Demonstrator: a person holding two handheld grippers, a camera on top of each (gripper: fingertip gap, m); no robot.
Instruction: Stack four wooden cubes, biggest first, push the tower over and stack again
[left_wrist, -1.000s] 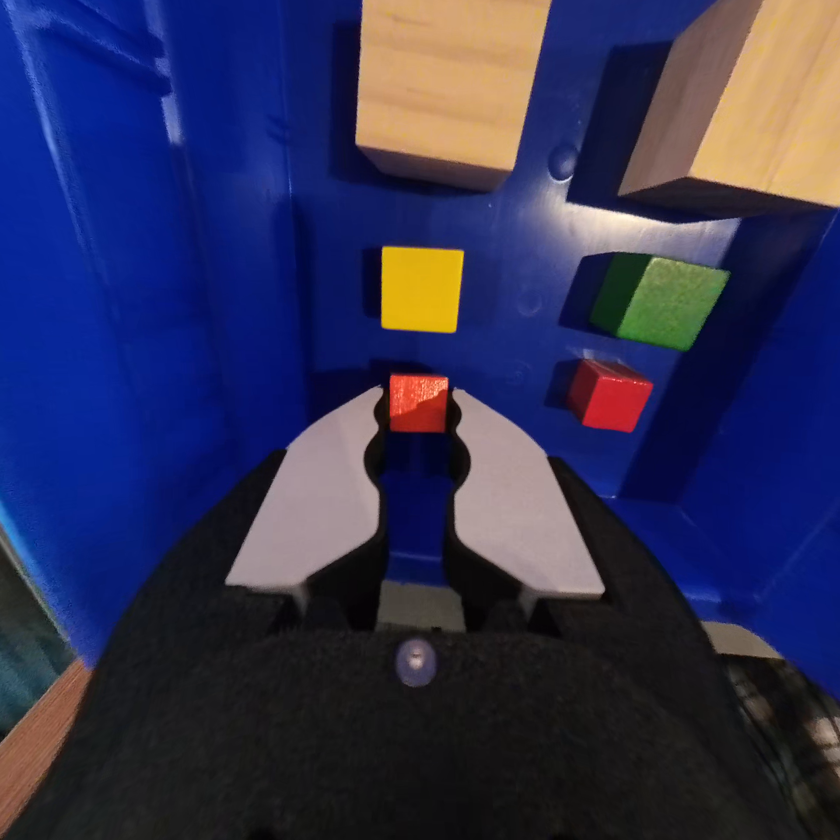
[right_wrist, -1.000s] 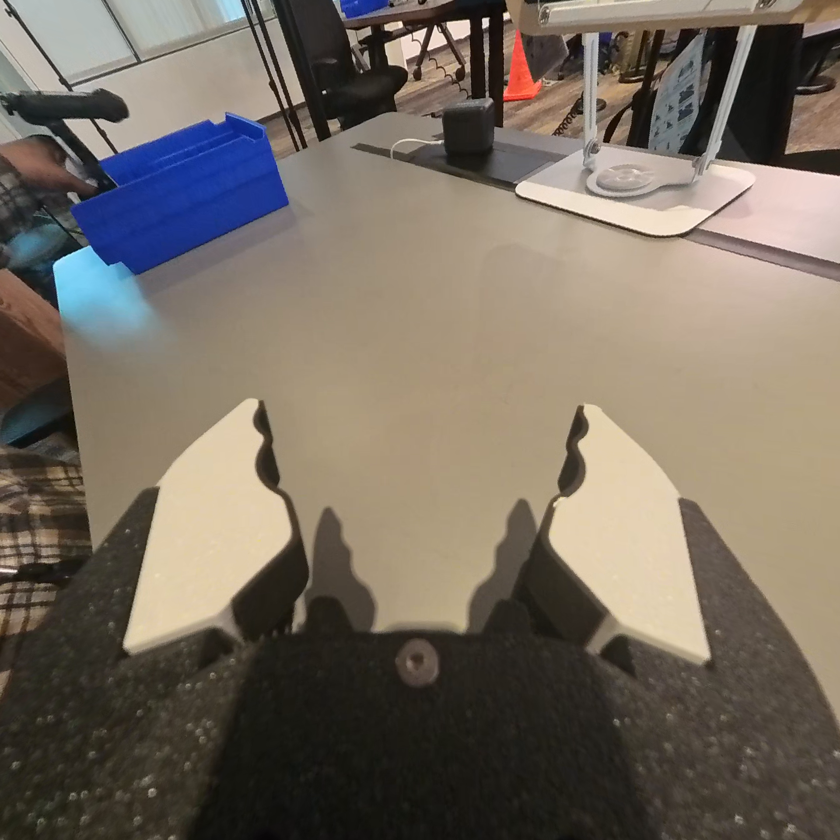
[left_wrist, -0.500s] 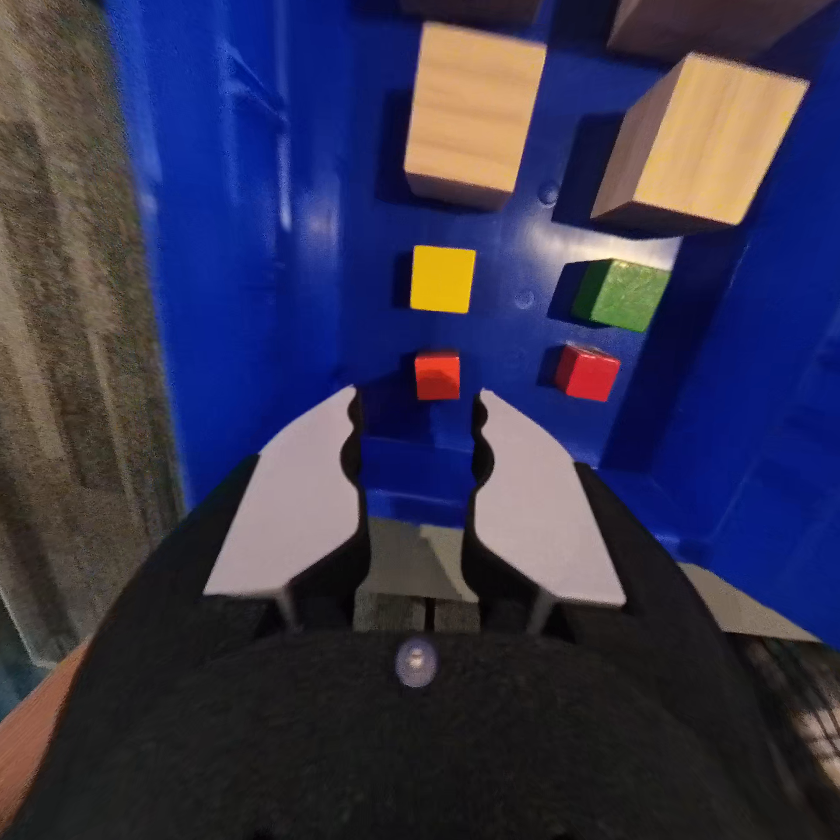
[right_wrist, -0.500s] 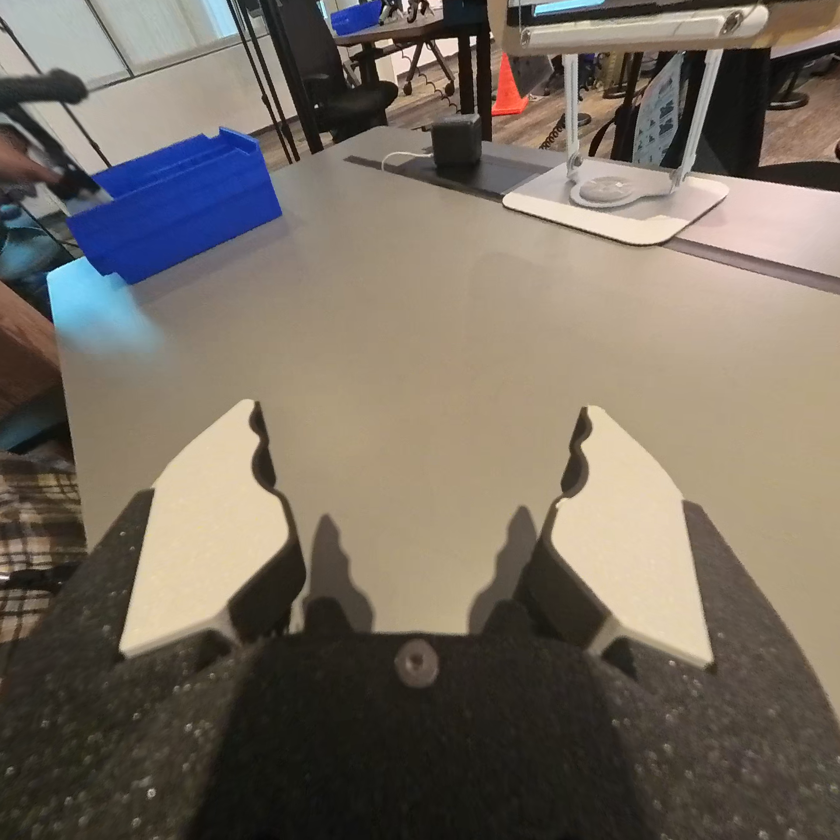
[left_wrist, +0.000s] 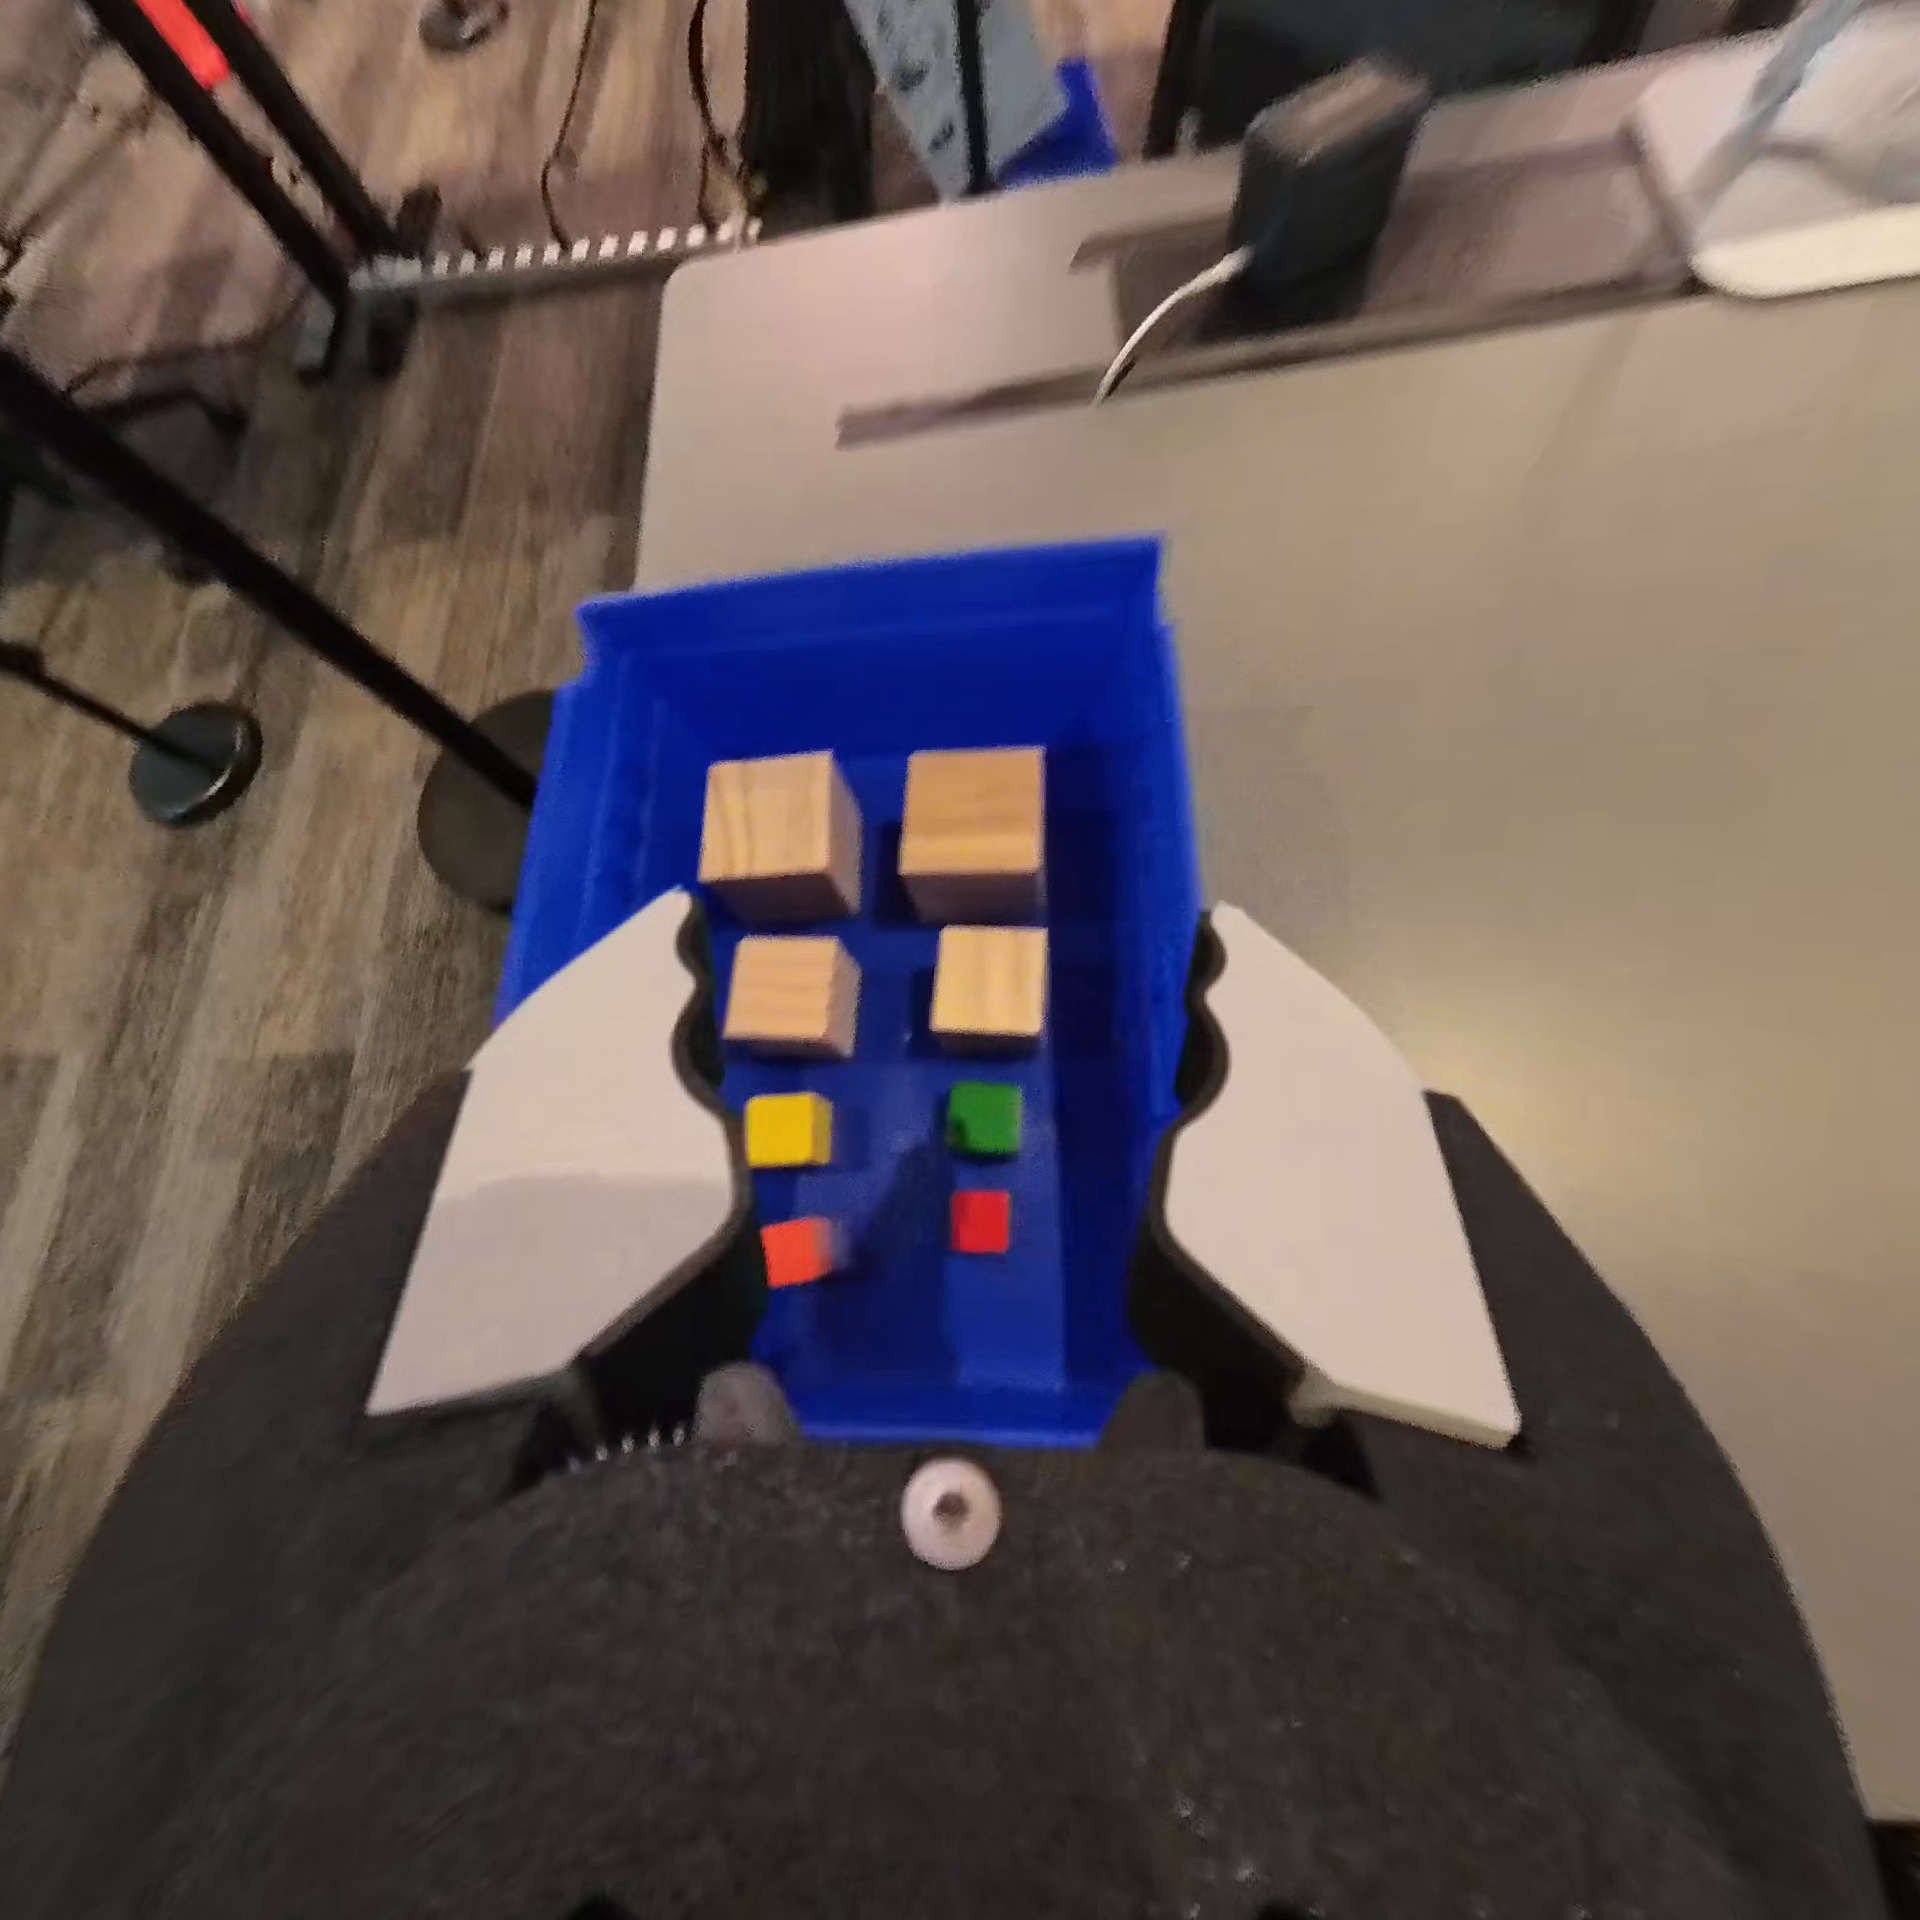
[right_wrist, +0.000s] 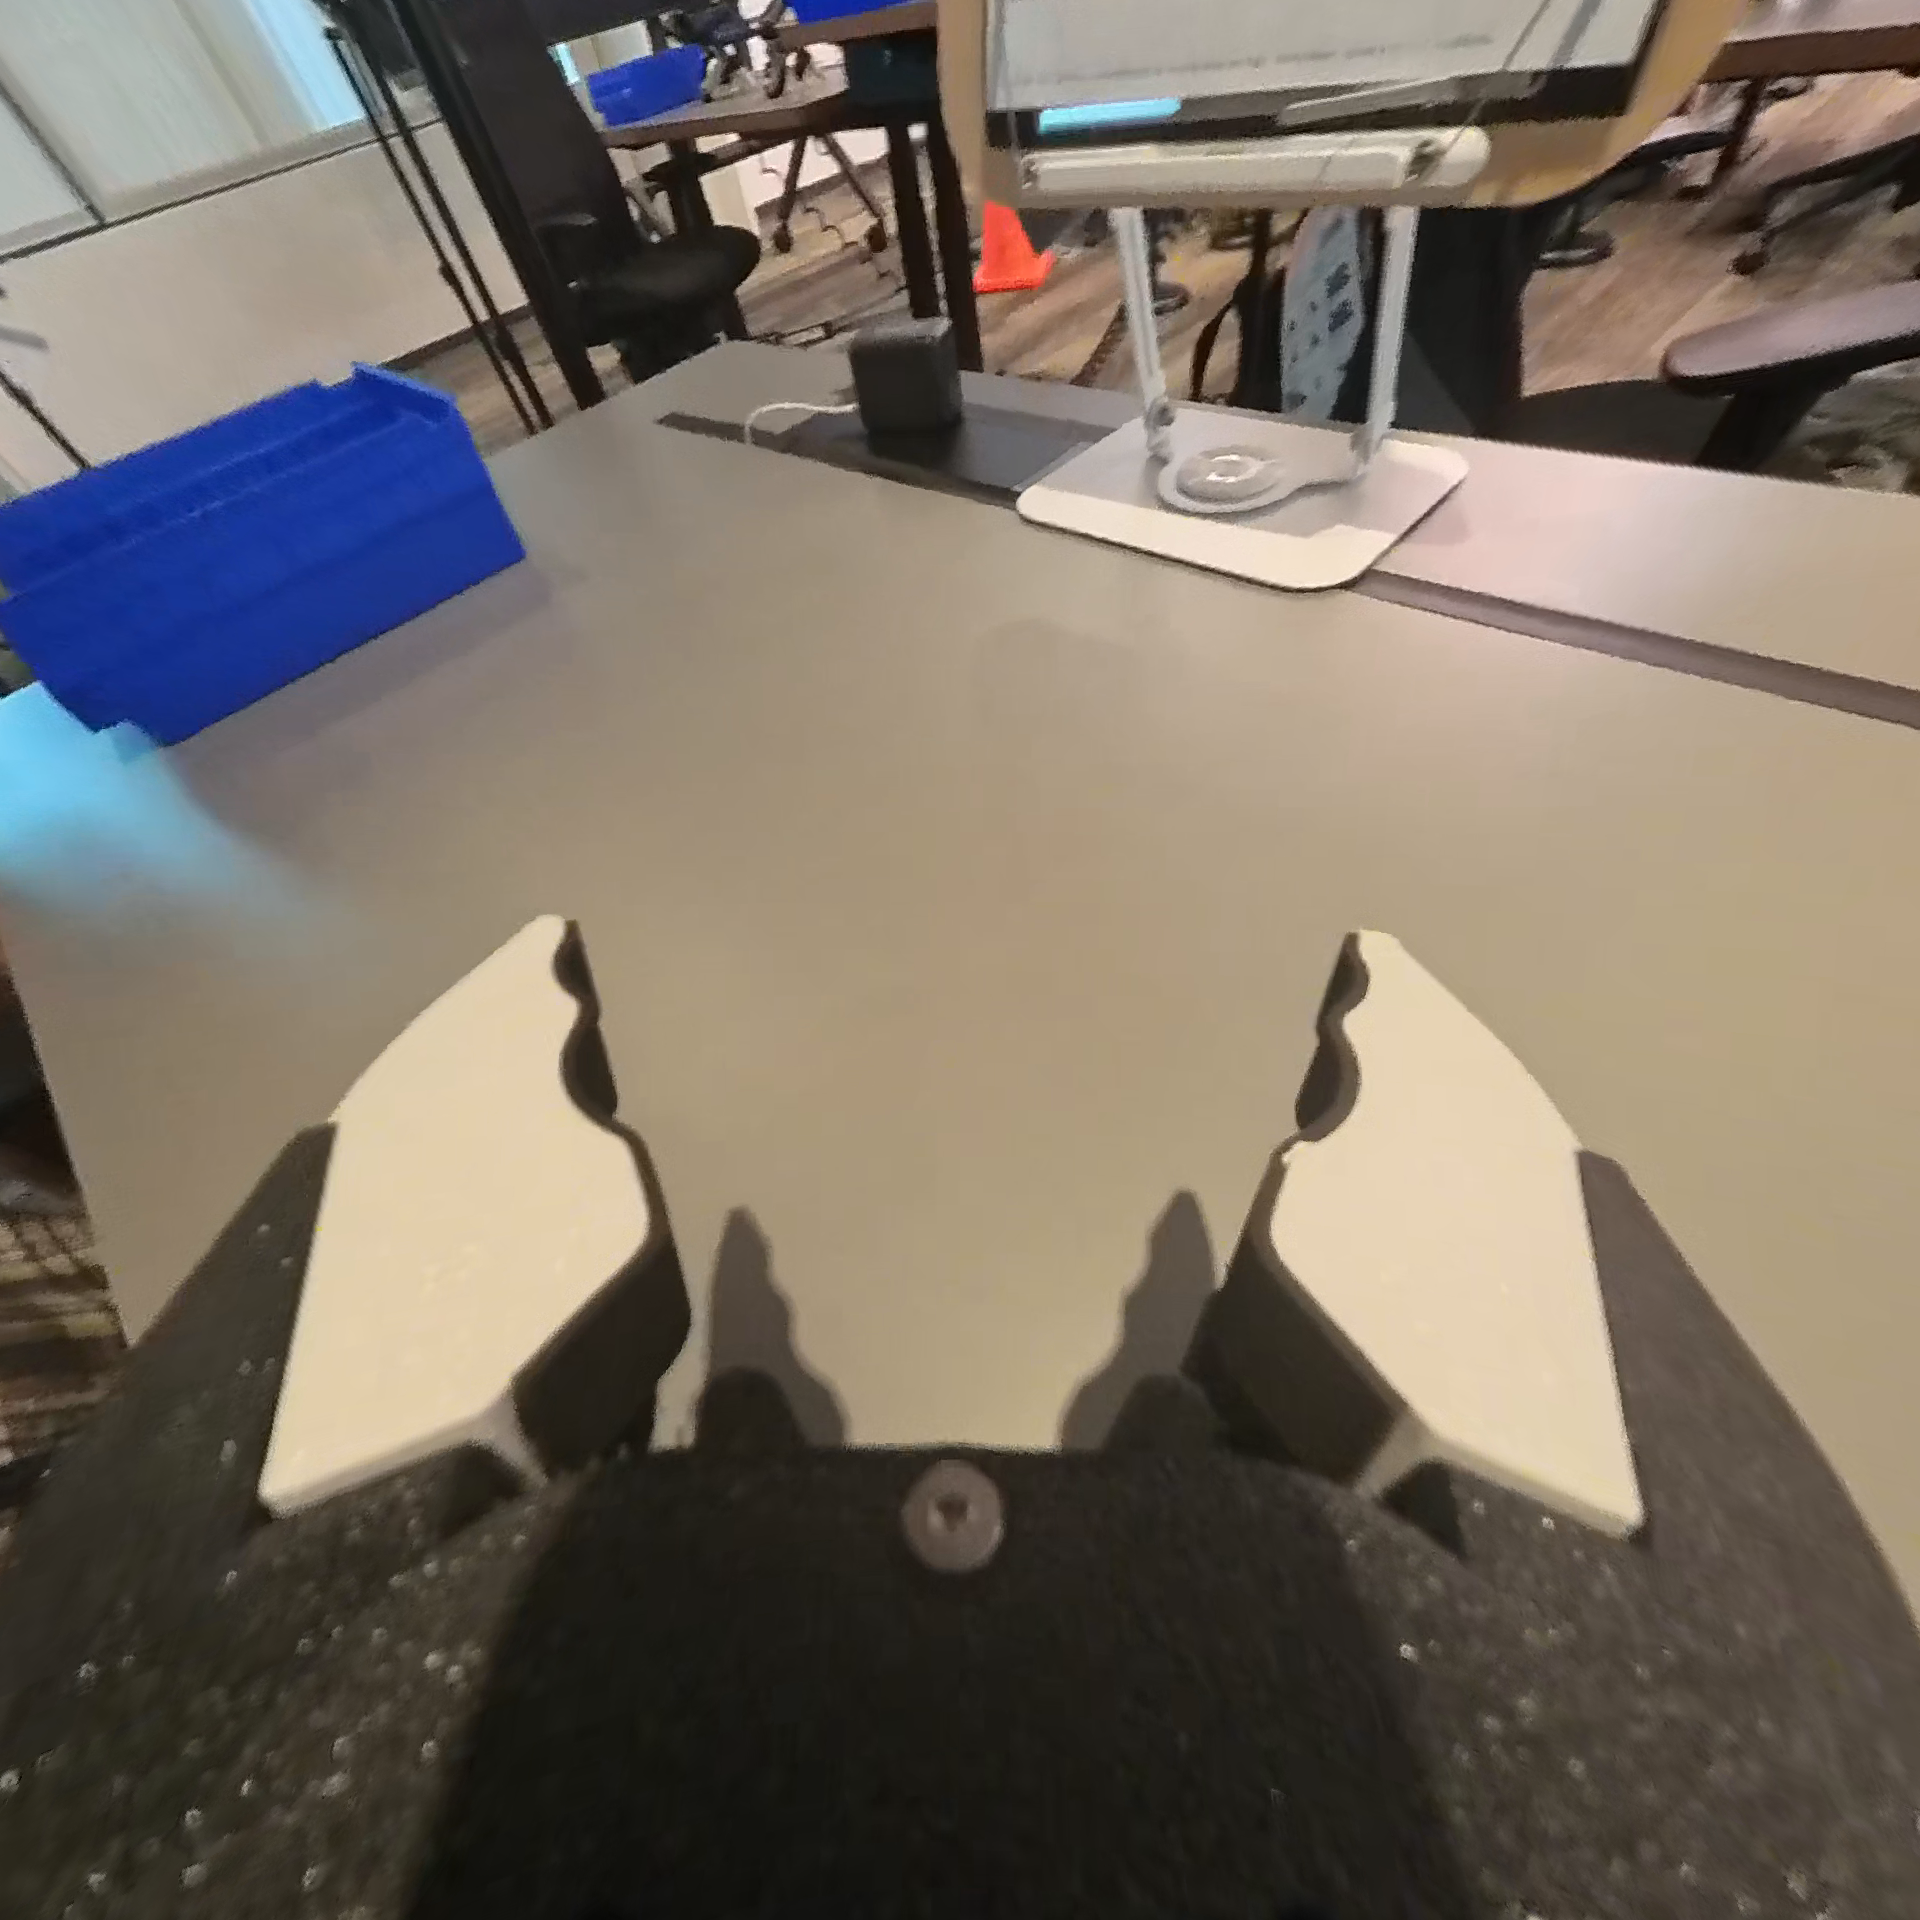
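Note:
A blue bin (left_wrist: 1164, 831) stands at the table's left edge and also shows far left in the right wrist view (right_wrist: 249, 561). Inside lie two large plain wooden cubes (left_wrist: 774, 831) (left_wrist: 971, 831), two medium ones (left_wrist: 790, 987) (left_wrist: 987, 979), a yellow cube (left_wrist: 787, 1129), a green cube (left_wrist: 984, 1117), and two small red cubes (left_wrist: 798, 1250) (left_wrist: 980, 1219). My left gripper (left_wrist: 945, 925) is open and empty, high above the bin. My right gripper (right_wrist: 961, 940) is open and empty, low over the bare grey table (right_wrist: 1039, 831).
A black box with a white cable (right_wrist: 902, 372) sits on a dark strip at the table's back. A white stand base (right_wrist: 1242, 499) is at the back right. Tripod legs (left_wrist: 239, 582) stand on the wood floor left of the table. Some 65 cm of space lies between my two pairs of fingers. The green cube (left_wrist: 984, 1117) sits 15 cm or so from the ends of my left fingers.
My left gripper let go of the small red cube, opened wide and rose up out of the bin. My right gripper stayed open and tilted up slightly.

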